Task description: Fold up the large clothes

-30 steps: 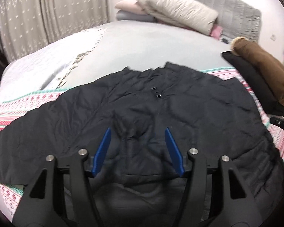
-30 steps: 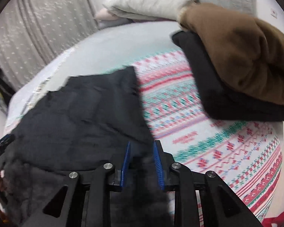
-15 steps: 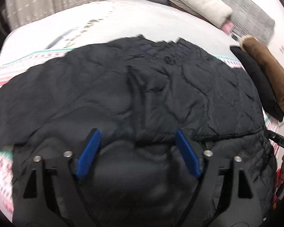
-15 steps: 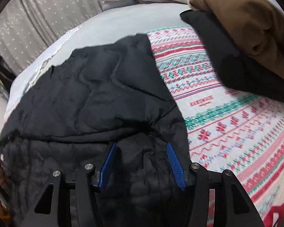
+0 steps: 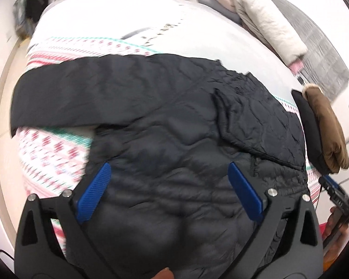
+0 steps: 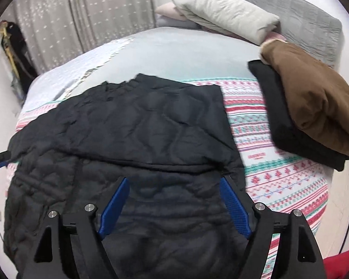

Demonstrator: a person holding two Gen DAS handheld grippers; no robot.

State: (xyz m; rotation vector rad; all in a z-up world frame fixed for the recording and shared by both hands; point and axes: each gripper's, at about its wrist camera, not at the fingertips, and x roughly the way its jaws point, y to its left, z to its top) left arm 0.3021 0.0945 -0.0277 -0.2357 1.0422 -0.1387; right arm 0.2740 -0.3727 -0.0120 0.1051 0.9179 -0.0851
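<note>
I am working over a bed [image 6: 179, 53] spread with a patterned blanket [image 6: 279, 174], pale curtains [image 6: 86, 14] behind it and pillows [image 6: 225, 11] heaped at the headboard. A finished stack sits off to my right: a brown garment [image 6: 314, 97] lying on top of a folded black one [image 6: 281, 125], near the jacket but not touching it.

The black quilted jacket [image 5: 174, 121] lies flat across the blanket, collar toward the pillows. One fold looks done: its right side lies doubled over the body, the folded edge running as a dark seam across the panel in my right view. The left sleeve [image 5: 69, 93] is not yet brought in; it stretches out sideways over the blanket, so I judge the job roughly a third along. The sleeve, the other side and the final halving are left, then the move to the stack.

My left gripper [image 5: 167, 186] hangs above the lower body of the jacket with its blue pads spread wide, holding nothing. My right gripper [image 6: 174, 200] is likewise spread wide and empty, above the hem below the folded edge.
</note>
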